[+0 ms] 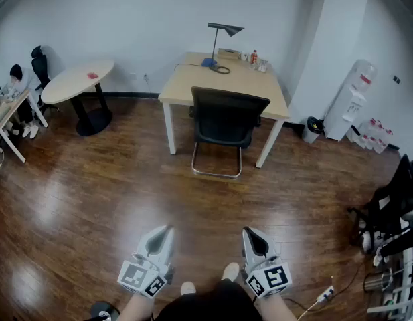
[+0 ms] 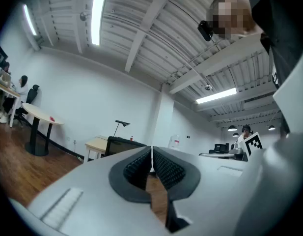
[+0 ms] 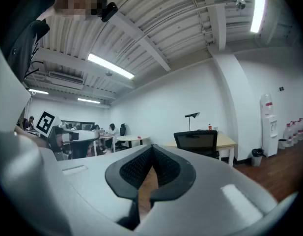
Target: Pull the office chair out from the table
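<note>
- wall (image 1: 126,19): plain white, closing off an open office. a round bench (image 1: 75,80) stands at the left and a water cooler (image 1: 350,102) at the right.
- floor (image 1: 92,192): dark glossy wood, bare between the person and the chair. i judge the chair's sled frame could scrape or judder on it under an uneven pull.
- bench (image 1: 193,82): pale top on white legs, set against the wall. a skewed pull could knock the frame into a leg.
- chair (image 1: 226,116): black, its back facing the person and its seat tucked under the bench's near edge. it is untouched and well apart from both tongs.
- left tongs (image 1: 167,230) and right tongs (image 1: 248,231): both closed tight on nothing and held level. they must open before they can take the backrest. a grip at one corner only could twist the chair or slip off.
- lamp (image 1: 216,42) and bottles (image 1: 254,57): at the bench's rear, likely to wobble if the bench is jolted.
- cable (image 1: 323,294): on the floor near the person's right, a likely snag when stepping back.
</note>
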Available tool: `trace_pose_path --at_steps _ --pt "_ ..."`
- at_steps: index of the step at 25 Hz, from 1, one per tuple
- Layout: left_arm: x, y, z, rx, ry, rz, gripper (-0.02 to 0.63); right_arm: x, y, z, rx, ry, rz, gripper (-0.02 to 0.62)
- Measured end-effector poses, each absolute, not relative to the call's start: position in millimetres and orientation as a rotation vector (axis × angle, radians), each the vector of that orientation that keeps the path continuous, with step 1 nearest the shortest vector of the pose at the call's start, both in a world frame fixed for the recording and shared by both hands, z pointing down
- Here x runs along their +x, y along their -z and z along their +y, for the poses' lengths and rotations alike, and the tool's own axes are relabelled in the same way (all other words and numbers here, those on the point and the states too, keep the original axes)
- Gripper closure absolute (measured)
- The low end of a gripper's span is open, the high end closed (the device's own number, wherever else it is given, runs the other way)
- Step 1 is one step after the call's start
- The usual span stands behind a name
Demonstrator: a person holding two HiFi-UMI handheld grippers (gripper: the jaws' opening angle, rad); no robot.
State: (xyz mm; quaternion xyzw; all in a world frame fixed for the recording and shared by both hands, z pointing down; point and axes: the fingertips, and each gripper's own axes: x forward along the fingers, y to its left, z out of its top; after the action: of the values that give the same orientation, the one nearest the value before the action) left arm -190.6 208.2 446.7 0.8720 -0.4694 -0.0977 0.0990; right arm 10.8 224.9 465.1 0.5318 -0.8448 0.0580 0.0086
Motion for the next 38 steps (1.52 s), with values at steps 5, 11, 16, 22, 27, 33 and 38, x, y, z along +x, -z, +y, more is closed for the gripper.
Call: trace_pose_path --at_steps 5,11,16,22,27,33,38 --pt "-189 -442 182 2.590 0.301 -1.430 0.595 9 -462 204 1.661 -0.135 -2.672 0.581" --pt "-156 -433 139 2.633 0.311 -1.429 0.595 23 -450 155 1.585 0.038 -2.699 0.581" --pt "-131 -433 99 2.579 0.301 -1.448 0.595 63 -441 113 1.692 0.003 -2.751 0.581" --pt "-90 -427 47 2.596 0.271 -1.485 0.595 123 -443 75 1.763 -0.045 -2.736 0.581" --pt "-57 -421 24 2.643 0.294 -1.478 0.595 152 -460 55 1.773 -0.120 -2.706 0.581" --pt "-45 -434 6 2.632 0.242 -1.472 0.595 166 -477 27 1.763 -0.205 -2.685 0.581" --pt "-52 -456 -25 2.579 0.204 -1.470 0.595 171 -495 -3 1.780 -0.260 -2.650 0.581"
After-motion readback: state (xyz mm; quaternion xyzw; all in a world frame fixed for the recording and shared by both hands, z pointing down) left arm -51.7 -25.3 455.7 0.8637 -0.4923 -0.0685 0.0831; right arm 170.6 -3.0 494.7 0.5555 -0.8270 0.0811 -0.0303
